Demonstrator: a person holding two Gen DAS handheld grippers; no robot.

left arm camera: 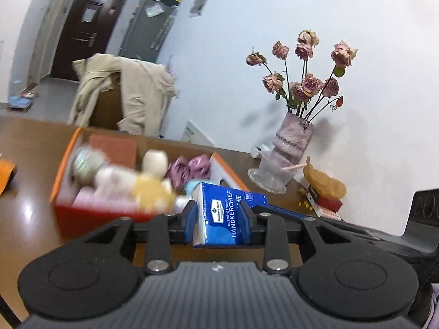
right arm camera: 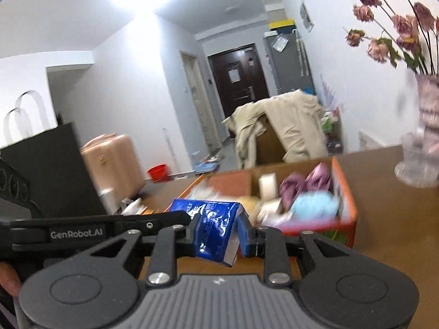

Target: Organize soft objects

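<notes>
A blue handkerchief tissue pack [left arm camera: 223, 216] is clamped in my left gripper [left arm camera: 218, 223], held above the wooden table just in front of the orange cardboard box [left arm camera: 63, 194]. My right gripper [right arm camera: 216, 233] is shut on the same blue pack [right arm camera: 216, 229] from the other end. The box [right arm camera: 348, 192] holds several soft things: a yellow plush [left arm camera: 151, 192], a purple cloth [left arm camera: 189, 167], a white sponge block [right arm camera: 267, 185], a light blue fluffy item [right arm camera: 312, 205]. The other gripper's black body shows at the right edge of the left wrist view [left arm camera: 422, 219] and at the left of the right wrist view [right arm camera: 76, 233].
A pink vase of dried roses [left arm camera: 290, 142] stands on a glass dish at the table's back right, near the wall. A red box with a brown paper item [left arm camera: 326, 192] lies beside it. A chair draped with a beige coat [right arm camera: 285, 126] stands behind the table.
</notes>
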